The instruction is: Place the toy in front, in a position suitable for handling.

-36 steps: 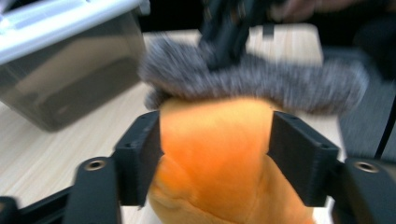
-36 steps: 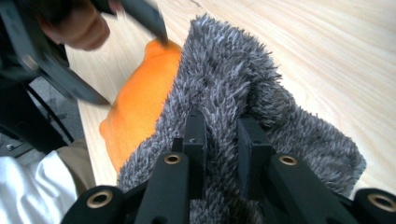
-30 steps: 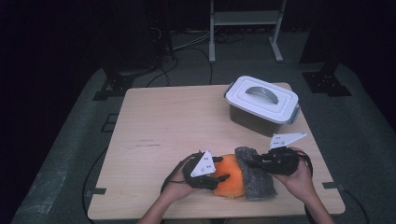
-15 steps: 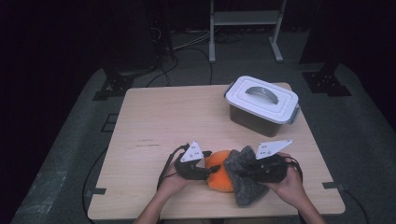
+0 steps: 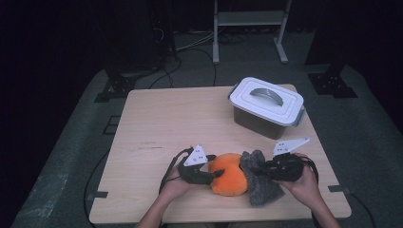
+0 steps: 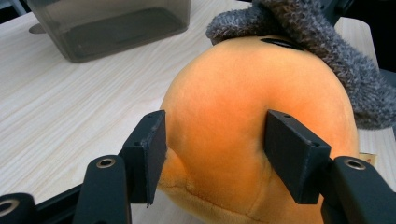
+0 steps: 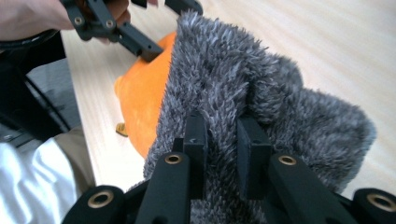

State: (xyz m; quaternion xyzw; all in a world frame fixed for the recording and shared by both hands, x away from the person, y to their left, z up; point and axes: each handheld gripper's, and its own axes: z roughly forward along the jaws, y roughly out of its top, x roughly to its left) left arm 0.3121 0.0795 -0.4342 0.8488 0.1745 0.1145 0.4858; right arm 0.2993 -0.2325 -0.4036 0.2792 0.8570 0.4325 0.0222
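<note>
A pale wooden table (image 5: 180,123) is carrying a plastic box and a soft toy.

The table is standing on grey floor (image 5: 71,156) and showing a light, fine wood grain. A grey storage box (image 5: 266,108) with a white lid is sitting near its far right corner. An orange plush toy (image 5: 229,174) is lying close to the near edge, right of the middle. A grey fuzzy cloth (image 5: 259,178) is lying against the toy's right side and is touching it. The left half of the tabletop is lying bare, apart from faint marks.
</note>
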